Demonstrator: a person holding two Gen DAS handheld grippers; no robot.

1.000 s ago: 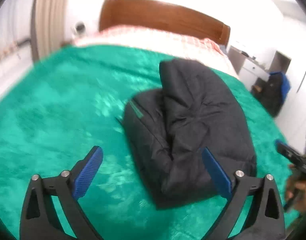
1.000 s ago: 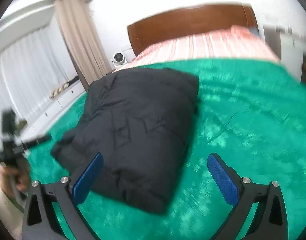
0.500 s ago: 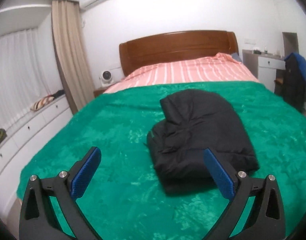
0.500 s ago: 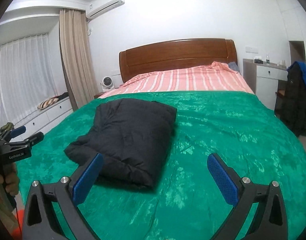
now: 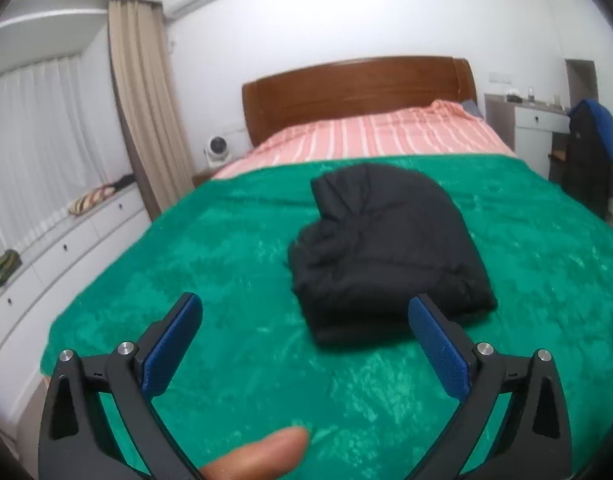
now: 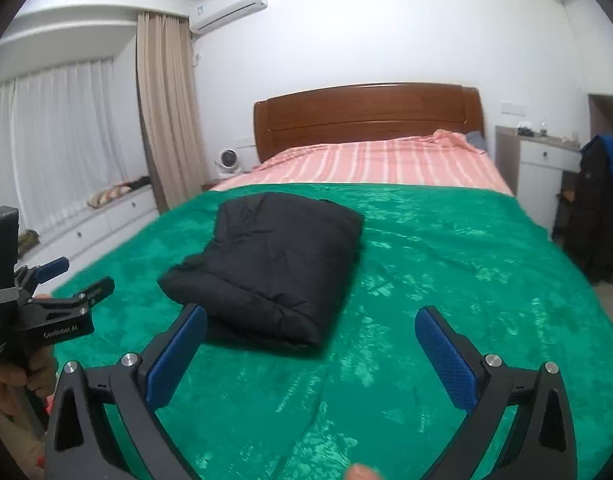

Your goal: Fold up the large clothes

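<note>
Both of your grippers have backed away from the black jacket [image 5: 386, 248] since a second ago, when it filled much of each view and the pictures were smeared with motion; now the frames are sharp and the whole bed shows. Your left gripper [image 5: 306, 340] hangs above the near part of the green blanket [image 5: 226, 240], its blue-padded fingers [image 5: 172, 344] spread wide with nothing between them, and a fingertip [image 5: 262, 454] of yours pokes into the bottom of that view. Your right gripper [image 6: 310, 350] is likewise spread wide and empty above the blanket. The jacket lies folded into a thick, compact bundle on the blanket, well clear of both sets of fingers; from the left wrist it sits ahead and a little to the right, its rounded end toward the striped pink sheet [image 5: 378, 136], and from the right wrist it sits ahead and to the left. At the left edge of the right wrist view you can see your other hand [image 6: 14, 372] wrapped around the handle of the left gripper, which is held off the edge of the bed. Beyond the blanket stands the wooden headboard [image 5: 358, 88], with a small white fan [image 5: 216, 152] at its left and a dark coat [image 6: 598, 208] hanging at the far right.
</note>
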